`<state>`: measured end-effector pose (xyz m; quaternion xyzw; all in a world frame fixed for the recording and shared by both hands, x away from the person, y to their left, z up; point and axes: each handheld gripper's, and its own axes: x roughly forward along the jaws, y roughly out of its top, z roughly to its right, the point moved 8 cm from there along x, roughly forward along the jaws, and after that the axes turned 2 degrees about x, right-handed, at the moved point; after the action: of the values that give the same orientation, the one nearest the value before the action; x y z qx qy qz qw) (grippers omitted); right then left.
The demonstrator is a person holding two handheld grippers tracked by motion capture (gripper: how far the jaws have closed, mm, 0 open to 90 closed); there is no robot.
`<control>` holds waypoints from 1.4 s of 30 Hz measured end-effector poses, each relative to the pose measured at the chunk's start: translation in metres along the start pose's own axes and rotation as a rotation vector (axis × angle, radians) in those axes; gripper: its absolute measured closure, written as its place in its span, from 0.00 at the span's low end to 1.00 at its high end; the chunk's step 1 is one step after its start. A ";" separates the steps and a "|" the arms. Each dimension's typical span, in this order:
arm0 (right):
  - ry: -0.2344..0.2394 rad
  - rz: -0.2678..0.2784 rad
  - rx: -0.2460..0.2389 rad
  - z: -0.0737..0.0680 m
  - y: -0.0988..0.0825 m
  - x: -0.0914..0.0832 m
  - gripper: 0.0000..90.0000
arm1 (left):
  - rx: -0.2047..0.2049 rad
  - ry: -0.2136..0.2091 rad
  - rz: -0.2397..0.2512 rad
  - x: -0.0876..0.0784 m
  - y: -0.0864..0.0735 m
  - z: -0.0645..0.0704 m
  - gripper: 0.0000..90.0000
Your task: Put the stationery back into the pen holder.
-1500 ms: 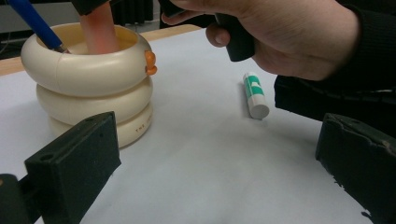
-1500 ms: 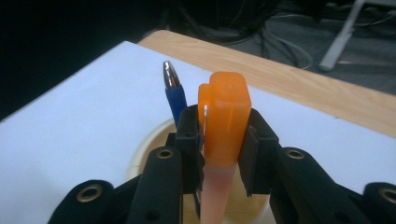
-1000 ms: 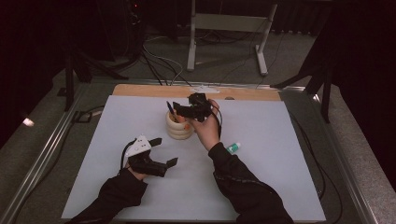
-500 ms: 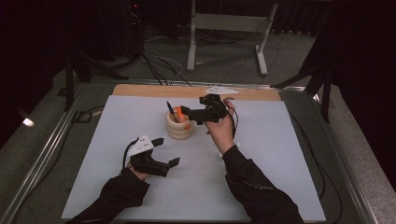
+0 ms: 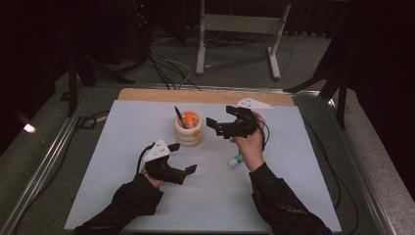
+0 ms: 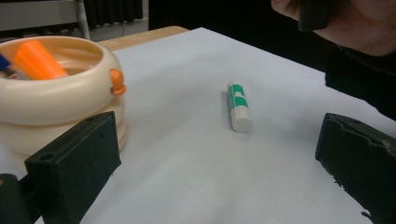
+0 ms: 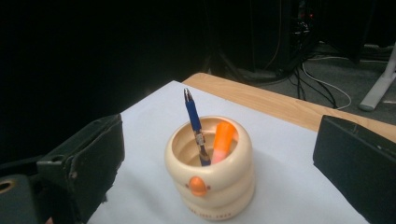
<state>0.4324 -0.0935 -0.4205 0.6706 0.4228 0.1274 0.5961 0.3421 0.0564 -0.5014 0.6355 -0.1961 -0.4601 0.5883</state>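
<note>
Right claw (image 5: 221, 128) withdrew, just beside holder (image 5: 189, 129).

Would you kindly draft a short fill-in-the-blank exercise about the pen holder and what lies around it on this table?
1. Beside the blue pen, the cream pen holder contains an ____ marker.
2. The green-and-white glue stick lies ____ on the white sheet.
3. The right gripper has its jaws ____, with nothing between them.
4. The left gripper is ____, its jaws apart near the holder.

Missing words: orange; flat; open; open
</note>
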 end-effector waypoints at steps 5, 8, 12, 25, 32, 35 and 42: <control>-0.012 0.013 0.009 0.005 -0.005 -0.016 0.02 | 0.009 -0.011 -0.010 0.012 0.001 0.007 0.00; -0.019 0.029 0.014 0.007 -0.006 -0.026 0.02 | 0.015 -0.008 -0.014 0.020 0.001 0.009 0.00; -0.024 0.044 0.026 0.011 -0.008 -0.037 0.02 | 0.017 -0.010 -0.016 0.030 0.001 0.013 0.00; -0.042 0.088 0.065 0.025 -0.012 -0.061 0.02 | -0.007 -0.066 -0.074 0.059 -0.004 0.027 0.01; -0.045 0.096 0.081 0.030 -0.016 -0.066 0.02 | -0.014 -0.081 -0.093 0.075 -0.004 0.034 0.01; -0.049 0.098 0.080 0.030 -0.016 -0.067 0.02 | -0.015 -0.086 -0.103 0.081 -0.006 0.036 0.01; -0.052 0.110 0.079 0.032 -0.014 -0.071 0.02 | -0.029 -0.099 -0.135 0.094 -0.013 0.042 0.01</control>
<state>0.4046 -0.1677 -0.4180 0.7189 0.3742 0.1258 0.5721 0.3511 -0.0384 -0.5415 0.6151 -0.1752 -0.5322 0.5547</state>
